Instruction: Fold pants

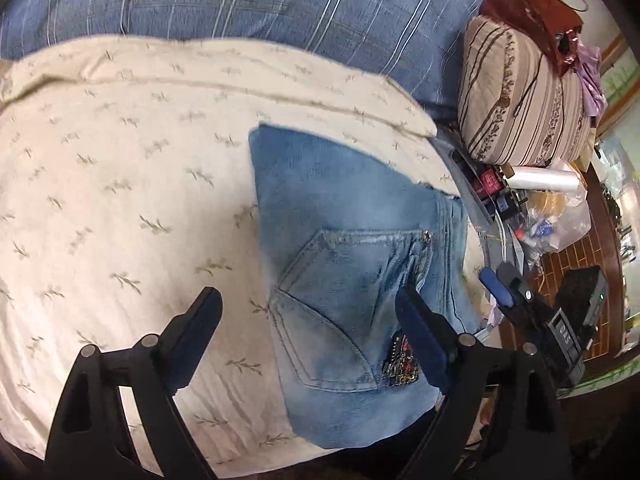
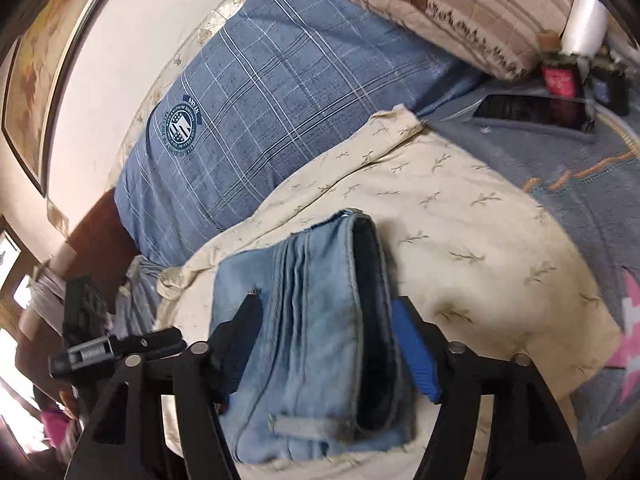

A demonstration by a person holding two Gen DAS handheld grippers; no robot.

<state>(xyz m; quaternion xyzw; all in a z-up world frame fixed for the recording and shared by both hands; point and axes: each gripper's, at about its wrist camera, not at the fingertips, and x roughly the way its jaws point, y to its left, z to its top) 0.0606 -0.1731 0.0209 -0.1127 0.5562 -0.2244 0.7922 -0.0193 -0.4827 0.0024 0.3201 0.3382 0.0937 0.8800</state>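
Note:
Light blue jeans [image 1: 352,280] lie folded into a compact stack on a cream leaf-print sheet [image 1: 120,200], back pocket and beaded patch facing up. My left gripper [image 1: 308,312] is open just above the sheet, its right finger over the jeans' pocket, its left finger over the sheet. In the right wrist view the jeans [image 2: 316,328] show edge-on with stacked folded layers. My right gripper [image 2: 324,320] is open, with the jeans' edge lying between its wide-spread fingers. The right gripper's body also shows in the left wrist view [image 1: 532,300], beside the jeans' right edge.
A blue plaid pillow [image 2: 256,112] lies behind the sheet. A striped beige cushion [image 1: 520,100] and a clutter of small items, a plastic roll [image 1: 548,178] and a phone [image 2: 536,112], sit along the bed's side. A grey blanket [image 2: 580,200] covers the bed to the right.

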